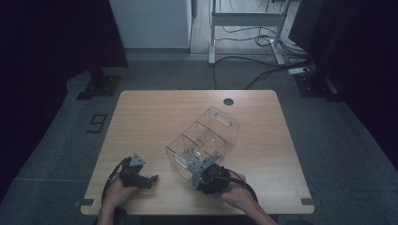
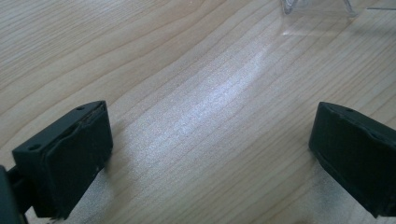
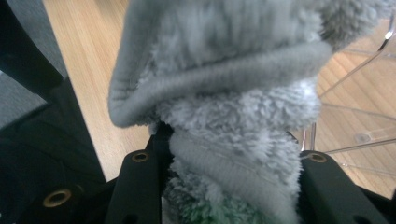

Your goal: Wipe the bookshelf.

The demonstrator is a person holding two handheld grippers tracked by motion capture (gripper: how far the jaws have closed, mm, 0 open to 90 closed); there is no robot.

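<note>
Nearest to us, at the front edge of the worktop (image 1: 141, 108), our left gripper (image 1: 152, 179) rests low over the bare wood with its jaws spread wide and nothing between them; in the left gripper view the two black pads (image 2: 77, 158) stand far apart over plain wood grain, and a corner of clear plastic peeps in at the top edge.

Just to the right of it, our right gripper (image 1: 195, 165) is clamped on a grey fleecy cloth (image 3: 224, 93). In the right gripper view the cloth is bunched between the jaws, its folded hem curling across the middle and its pile bulging out above the pads on both sides. A trace of green shows low down in the fabric. In the high view the right gripper points away from us at the near end of the clear organiser bin (image 1: 204, 138), its tip at the bin's near compartment; whether the cloth touches the plastic we cannot tell.

The bin lies slantwise in the middle of the worktop, with dividers across it and a handle slot (image 1: 225, 119) in its far end wall. Beyond it, near the far edge, sits a round cable hole (image 1: 228, 101).

Past the worktop we see grey floor, loose cables (image 1: 253, 70) and a white frame (image 1: 246, 28).
</note>
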